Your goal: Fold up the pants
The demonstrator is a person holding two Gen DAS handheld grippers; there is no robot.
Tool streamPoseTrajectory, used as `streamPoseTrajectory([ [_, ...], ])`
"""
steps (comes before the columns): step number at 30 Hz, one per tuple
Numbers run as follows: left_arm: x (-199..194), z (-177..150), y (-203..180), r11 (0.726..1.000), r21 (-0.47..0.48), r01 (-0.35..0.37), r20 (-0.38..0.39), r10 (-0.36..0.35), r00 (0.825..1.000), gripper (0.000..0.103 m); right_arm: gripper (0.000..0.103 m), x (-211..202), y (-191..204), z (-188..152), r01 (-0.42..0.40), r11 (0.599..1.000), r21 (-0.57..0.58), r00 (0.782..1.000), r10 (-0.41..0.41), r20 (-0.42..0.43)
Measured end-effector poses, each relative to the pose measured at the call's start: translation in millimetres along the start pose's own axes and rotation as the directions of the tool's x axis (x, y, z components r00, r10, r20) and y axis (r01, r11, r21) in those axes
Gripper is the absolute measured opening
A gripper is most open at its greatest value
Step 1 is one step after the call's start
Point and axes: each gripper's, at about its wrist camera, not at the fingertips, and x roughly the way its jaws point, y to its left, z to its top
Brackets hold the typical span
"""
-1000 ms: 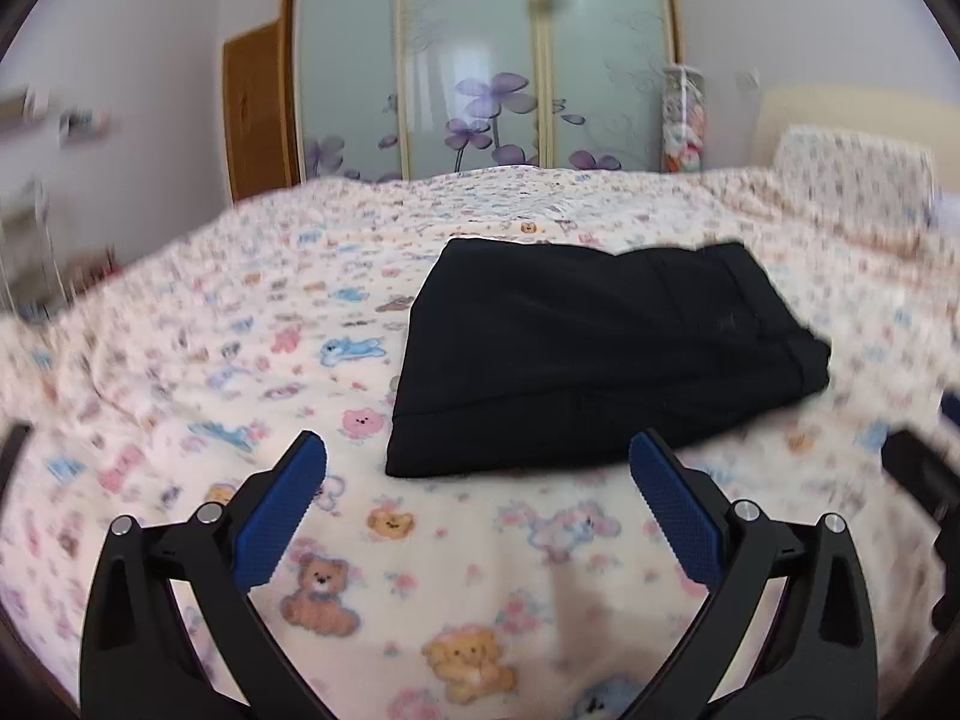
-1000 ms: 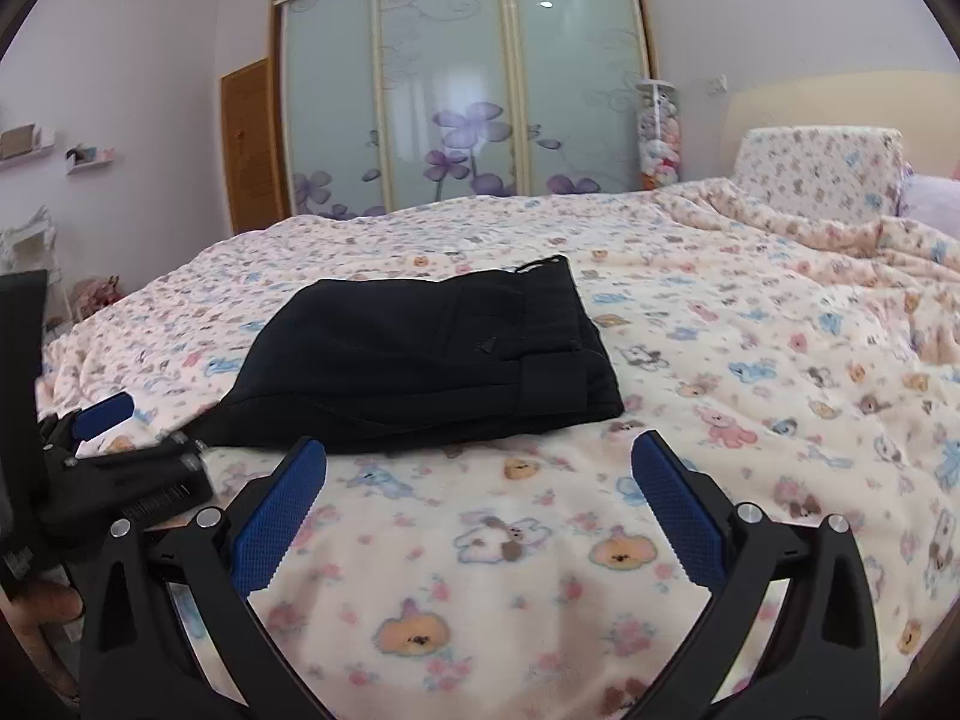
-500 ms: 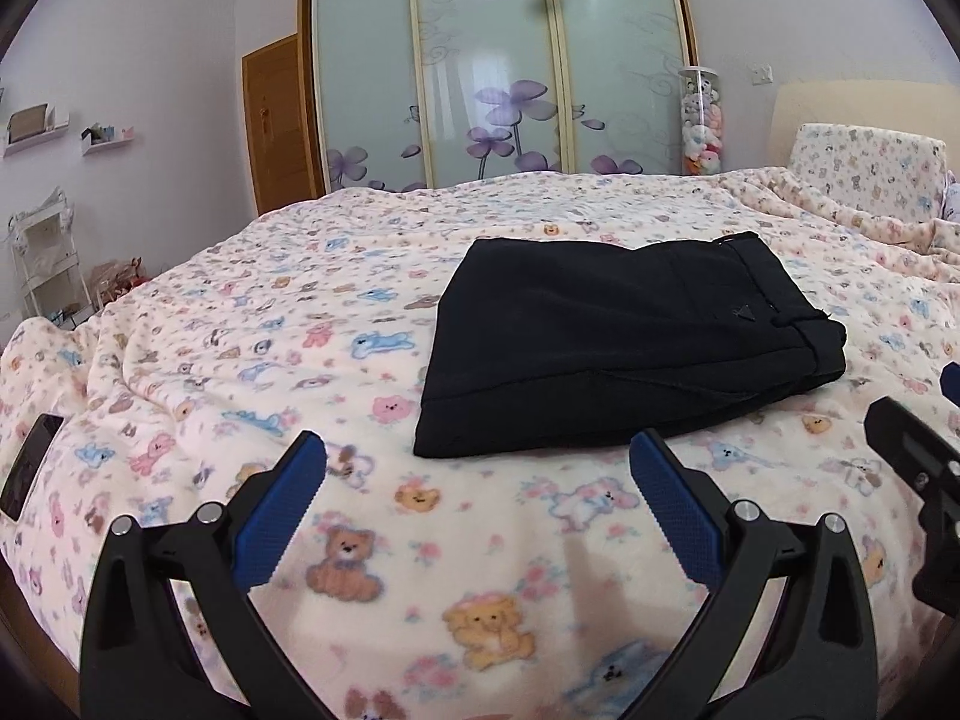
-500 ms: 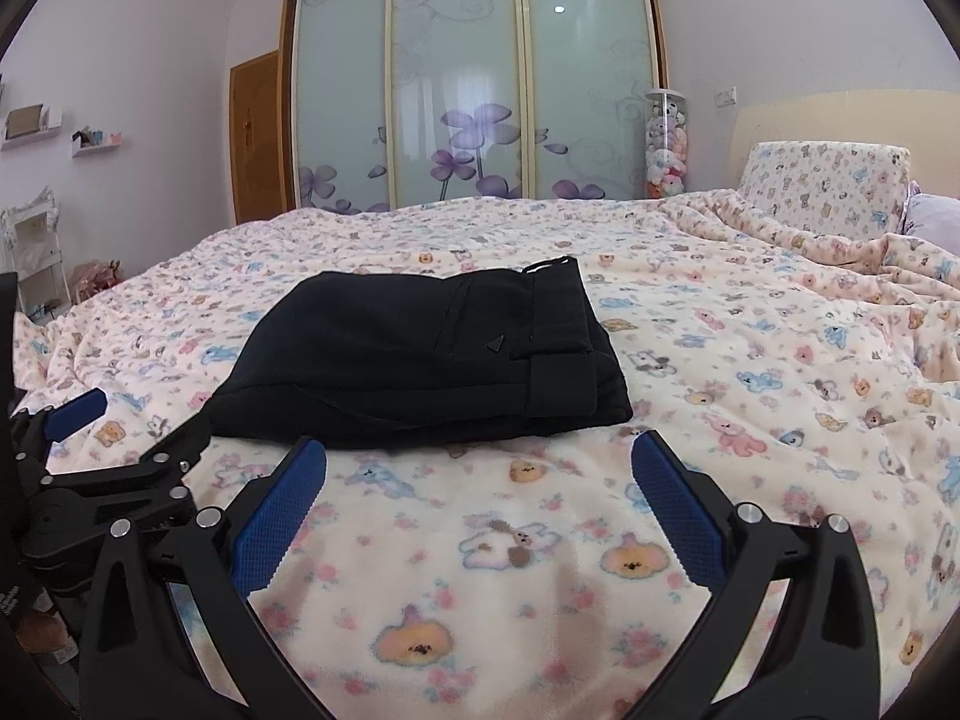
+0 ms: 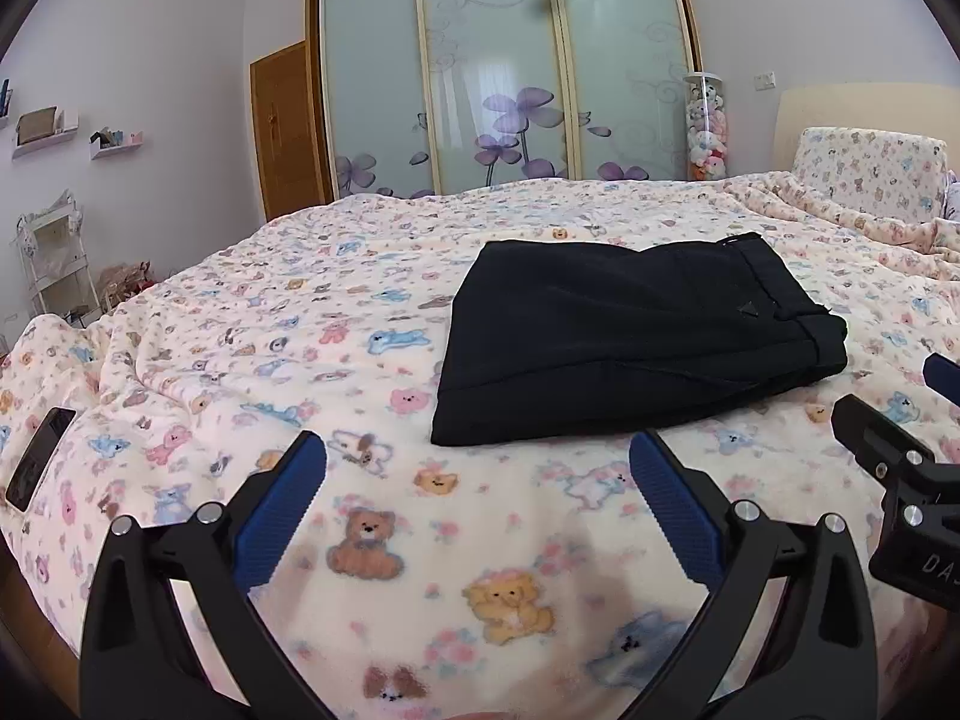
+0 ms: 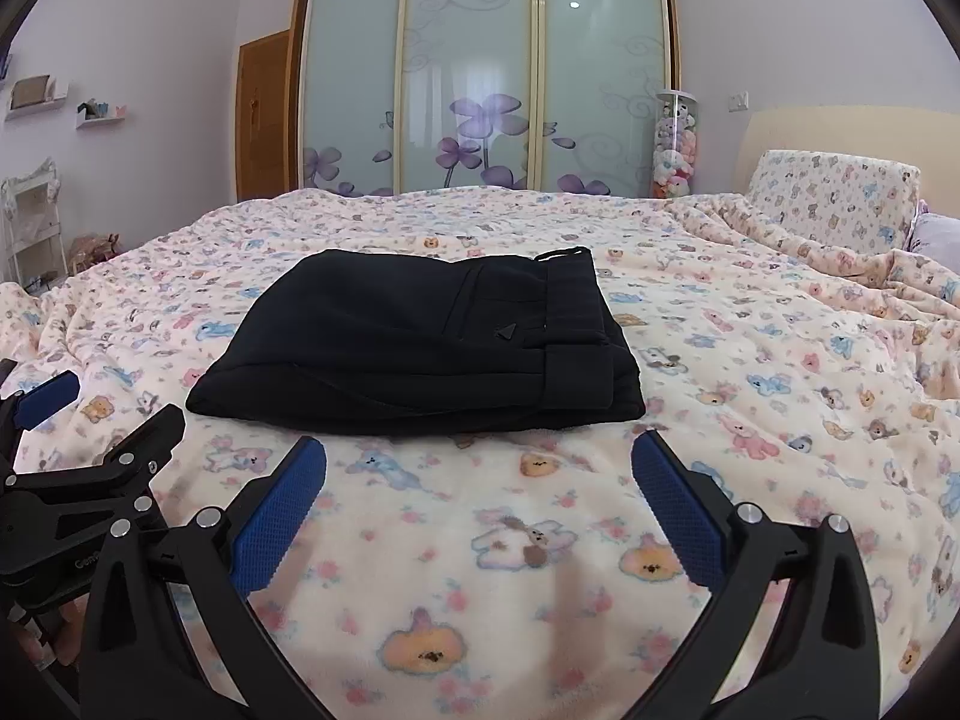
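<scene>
Pants (image 5: 630, 342) lie folded compactly mid-bed (image 5: 300, 324), waistband toward the headboard end. Left gripper (image 5: 477, 480) and right gripper (image 6: 479, 477) hover spread wide, grasping nothing. Probably finished; withdraw without snagging the near hem.

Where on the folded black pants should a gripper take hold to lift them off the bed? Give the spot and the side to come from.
Probably the near right corner of the pants, at the stacked waistband end, coming in low from the near side with the right gripper. There the layers sit thickest and the edge stands off the blanket, so open jaws can slide around the whole stack. The left gripper could take the near left corner.
</scene>
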Motion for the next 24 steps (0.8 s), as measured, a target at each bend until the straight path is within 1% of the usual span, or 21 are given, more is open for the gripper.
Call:
streamPoseTrajectory([
  [9, 3.0, -2.9, 0.5, 1.000, -0.001, -0.008, -0.022, 0.008, 1.000, 0.101, 0.102, -0.3, -0.3, -0.1, 0.022, 1.000, -0.001, 1.000, -0.022, 0.010],
  [15, 4.9, -4.3, 1.8, 1.000, -0.011, -0.011, -0.037, 0.011, 0.999, 0.101, 0.102, -0.5, -2.0, 0.3, 0.022, 1.000, 0.001, 1.000, -0.022, 0.010],
  [24, 4.7, -5.2, -1.7, 1.000, 0.005, 0.005, -0.032, -0.004, 0.999, 0.101, 0.102, -0.3, -2.0, 0.2, 0.022, 1.000, 0.001, 1.000, -0.022, 0.007],
])
